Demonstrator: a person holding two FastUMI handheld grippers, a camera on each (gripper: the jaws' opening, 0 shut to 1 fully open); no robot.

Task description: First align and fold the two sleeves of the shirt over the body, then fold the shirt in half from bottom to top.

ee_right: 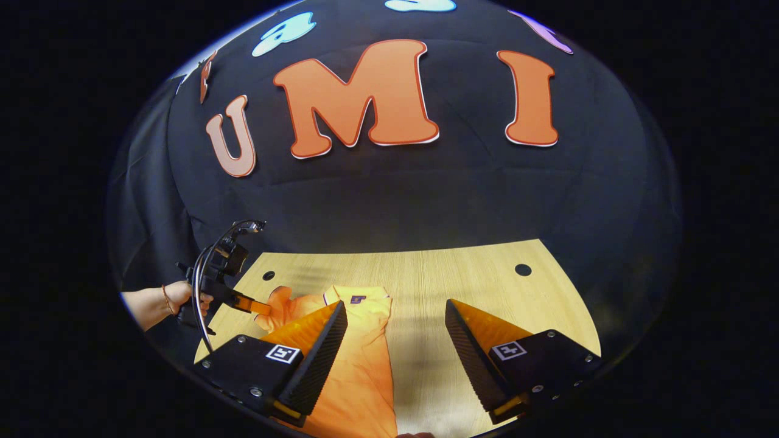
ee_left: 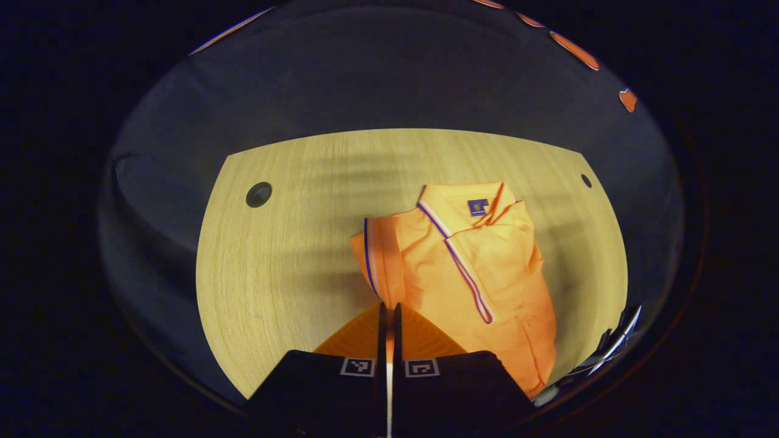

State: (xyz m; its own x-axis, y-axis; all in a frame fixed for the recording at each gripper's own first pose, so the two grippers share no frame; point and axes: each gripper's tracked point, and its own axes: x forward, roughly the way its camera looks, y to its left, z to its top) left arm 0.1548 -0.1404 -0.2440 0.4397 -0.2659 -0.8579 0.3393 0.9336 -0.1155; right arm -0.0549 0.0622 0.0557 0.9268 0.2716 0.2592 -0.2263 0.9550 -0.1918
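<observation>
An orange polo shirt [ee_left: 481, 267] lies collar-far on the wooden table [ee_left: 286, 261], its body bunched narrow. The striped-cuff sleeve [ee_left: 374, 255] on its left side is lifted, and its lower edge runs into the tips of my left gripper [ee_left: 389, 309], which is shut on it. In the right gripper view the shirt [ee_right: 365, 359] lies low left, and the left gripper [ee_right: 258, 306], held by a hand [ee_right: 164, 301], pinches the raised sleeve [ee_right: 281, 299]. My right gripper [ee_right: 395, 316] hovers open above the table, one finger [ee_right: 316, 353] over the shirt's edge, nothing between its fingers.
The table has small round holes near its far corners [ee_left: 258, 194] [ee_left: 586, 180] [ee_right: 523, 269]. Black cloth walls stand close behind and beside the table. Bare wood [ee_right: 487, 274] lies to the right of the shirt. The right gripper's frame [ee_left: 614, 347] shows at the table's near right edge.
</observation>
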